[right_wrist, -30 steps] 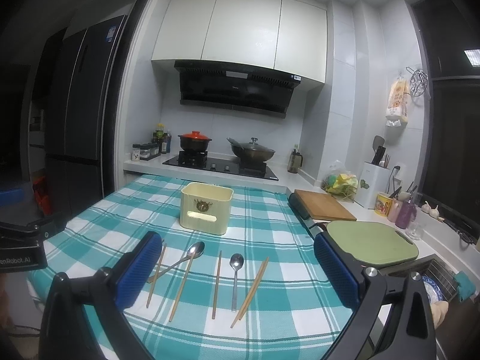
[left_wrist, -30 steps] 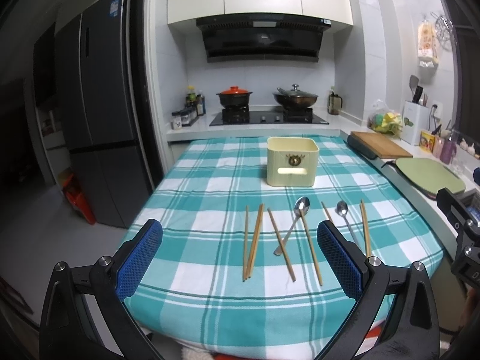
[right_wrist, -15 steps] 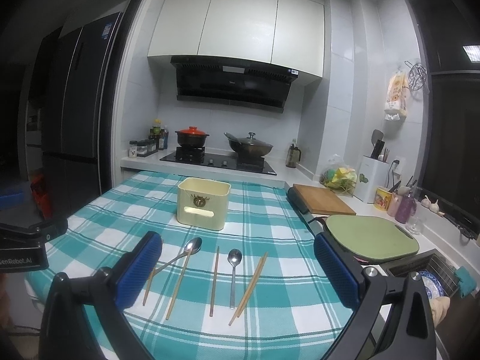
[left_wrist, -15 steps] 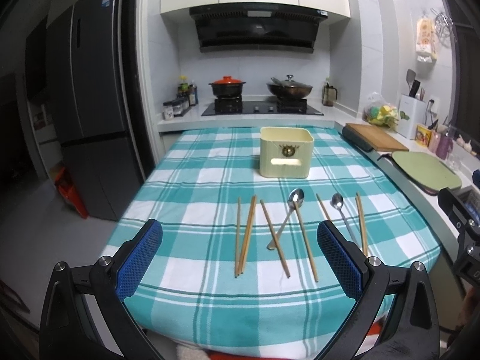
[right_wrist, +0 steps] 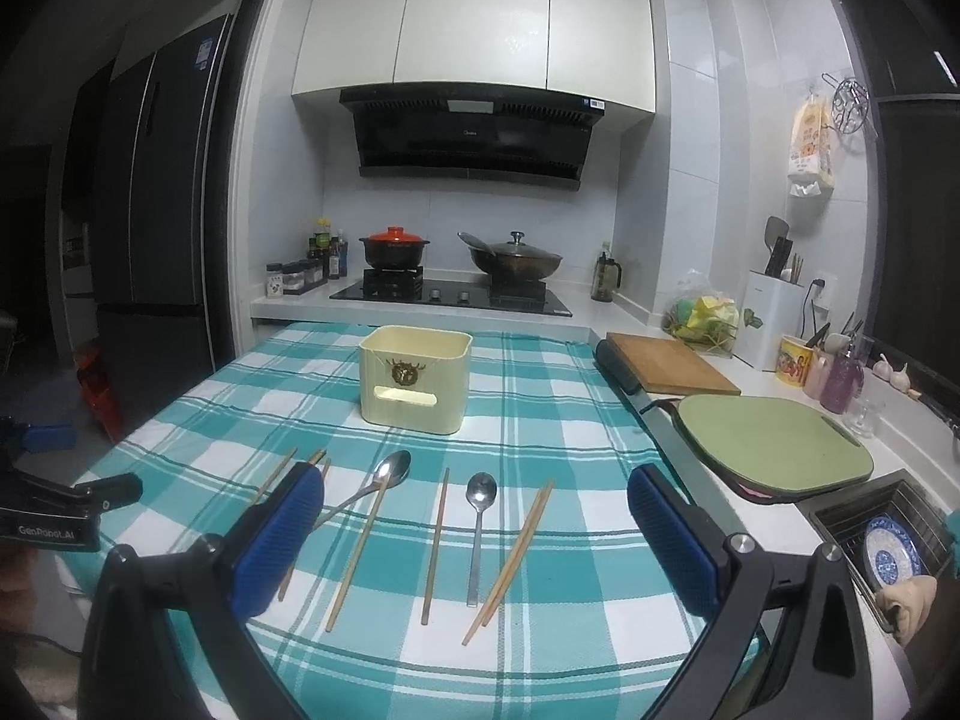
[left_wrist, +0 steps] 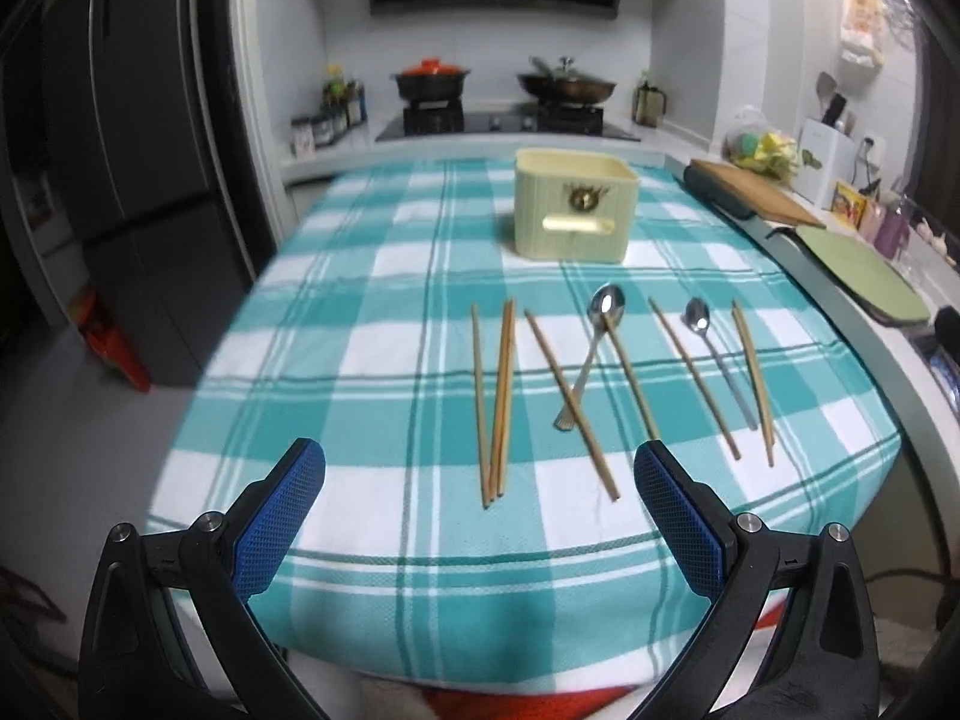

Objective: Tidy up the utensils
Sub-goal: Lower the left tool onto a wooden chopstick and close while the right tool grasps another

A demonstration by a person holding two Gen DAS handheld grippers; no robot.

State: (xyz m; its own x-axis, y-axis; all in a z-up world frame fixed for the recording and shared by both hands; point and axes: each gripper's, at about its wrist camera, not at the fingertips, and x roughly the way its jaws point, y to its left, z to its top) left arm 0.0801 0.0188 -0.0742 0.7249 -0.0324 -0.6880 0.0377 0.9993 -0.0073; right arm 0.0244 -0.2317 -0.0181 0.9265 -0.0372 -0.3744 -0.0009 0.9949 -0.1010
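Wooden chopsticks (left_wrist: 493,405) and steel spoons (left_wrist: 591,354) lie loose on teal checked tablecloth (left_wrist: 372,324), before cream plastic holder (left_wrist: 573,210). Left gripper (left_wrist: 480,504) and right gripper (right_wrist: 474,534) both spread, empty. First pick pending; needs descent onto one utensil.

White-tiled kitchen walls (right_wrist: 690,180), glossy white upper cabinets (right_wrist: 474,18) over a black range hood (right_wrist: 468,138). Dark fridge (right_wrist: 156,228) at left, grey floor (left_wrist: 90,480). Black hob (right_wrist: 450,294) on the pale back counter (right_wrist: 288,306). Dim, cool light.
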